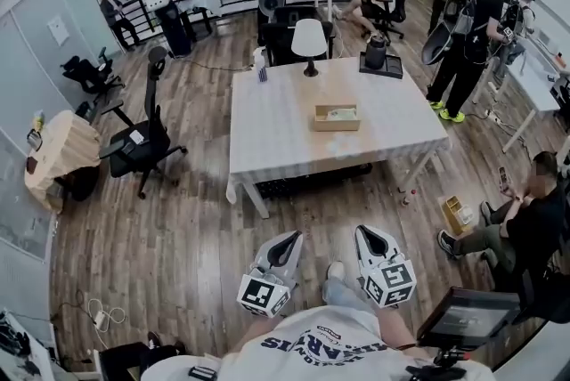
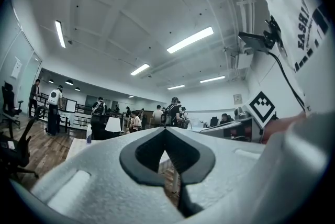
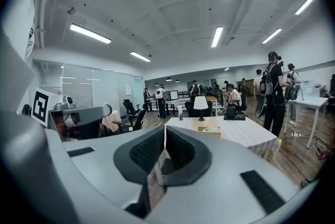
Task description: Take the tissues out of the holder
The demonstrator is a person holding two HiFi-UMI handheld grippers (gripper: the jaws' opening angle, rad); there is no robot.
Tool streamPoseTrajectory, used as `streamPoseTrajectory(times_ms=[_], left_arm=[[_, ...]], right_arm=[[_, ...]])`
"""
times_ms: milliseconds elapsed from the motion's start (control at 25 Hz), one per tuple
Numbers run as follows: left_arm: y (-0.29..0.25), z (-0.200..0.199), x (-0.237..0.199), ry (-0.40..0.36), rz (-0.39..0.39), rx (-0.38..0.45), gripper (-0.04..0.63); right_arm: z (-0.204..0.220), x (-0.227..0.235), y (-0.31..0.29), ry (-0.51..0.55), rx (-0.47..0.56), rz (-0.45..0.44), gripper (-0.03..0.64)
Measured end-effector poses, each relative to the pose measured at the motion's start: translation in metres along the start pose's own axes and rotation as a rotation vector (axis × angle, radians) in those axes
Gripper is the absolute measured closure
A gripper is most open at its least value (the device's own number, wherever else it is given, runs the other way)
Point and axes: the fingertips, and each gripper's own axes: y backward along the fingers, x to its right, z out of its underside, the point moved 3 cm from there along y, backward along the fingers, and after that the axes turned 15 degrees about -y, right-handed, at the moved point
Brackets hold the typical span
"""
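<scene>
The wooden tissue holder [image 1: 335, 117] stands on the white-clothed table [image 1: 267, 139], with pale tissue showing in its top slot. In the right gripper view the tissue holder [image 3: 209, 130] sits far ahead on the table [image 3: 246, 136]. Both grippers hover low over the wood floor, well short of the table. My left gripper [image 1: 290, 239] has its jaws together with nothing between them, and the left gripper [image 2: 166, 130] looks the same in its own view. My right gripper [image 1: 367, 232] is likewise shut and empty, and the right gripper [image 3: 164, 129] points at the table.
A white lamp [image 1: 309, 41], a black jug on a tray [image 1: 378, 54] and a small bottle [image 1: 262, 73] stand at the table's far end. An office chair [image 1: 142, 143] is at the left. A seated person [image 1: 525, 223] and a floor box [image 1: 458, 212] are at the right.
</scene>
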Motion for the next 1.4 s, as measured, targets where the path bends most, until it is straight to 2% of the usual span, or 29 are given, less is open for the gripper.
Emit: streamPoseTrajectory(times_ms=[400,920,1400], left_arm=[[-0.080,0.009,-0.038,-0.024,-0.024,-0.025,0.592],[-0.189,0.022,-0.057,-0.047,-0.057,-0.033,0.592],[-0.231,0.032,-0.071,-0.074,-0.096,-0.079,0.592]], right_arm=[[-0.037,0.060,-0.063,-0.009,0.016,-0.006,0.607],[-0.074,0.158,-0.139,-0.017,0.028,-0.034,0.607],[-0.080,0.217,-0.177,-0.021,-0.002,-0.026,0.607]])
